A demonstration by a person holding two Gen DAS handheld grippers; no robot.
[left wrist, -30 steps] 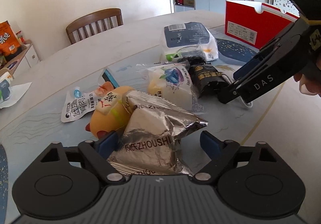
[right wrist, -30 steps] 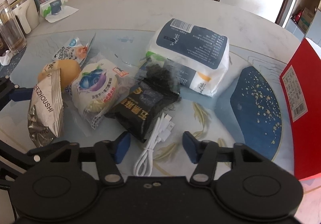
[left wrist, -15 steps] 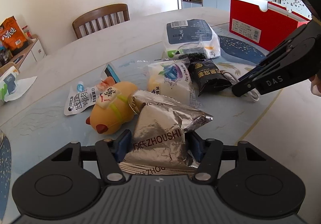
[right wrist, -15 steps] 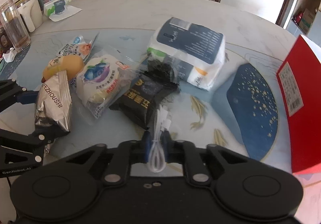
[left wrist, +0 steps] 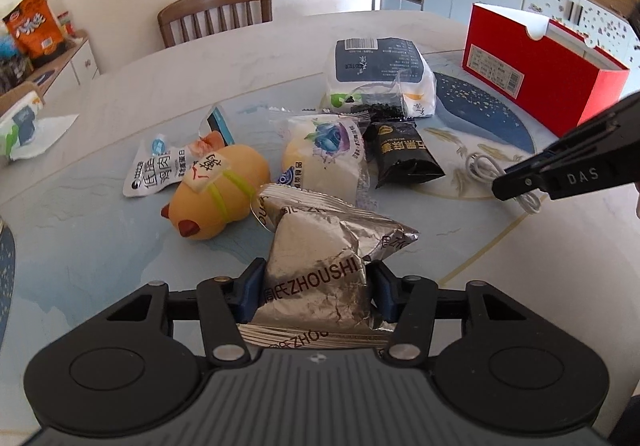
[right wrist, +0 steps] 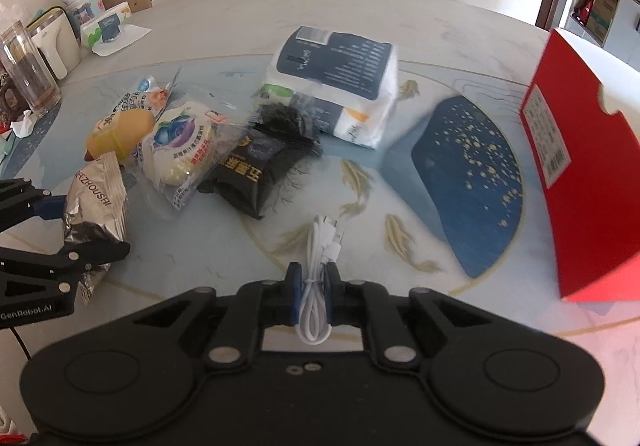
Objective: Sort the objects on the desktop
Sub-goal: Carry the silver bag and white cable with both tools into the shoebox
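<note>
On the table, a silver pouch reads "ZHOUSHI".

On the table, the foil bag lies nearest in the left wrist view, with the toy to its left and the bun pack behind it. Right of the bun lies the dark packet, then the cable. Behind them sits the tissue pack; the box stands far right. A pouch lies behind the toy, perhaps touching it.
</note>
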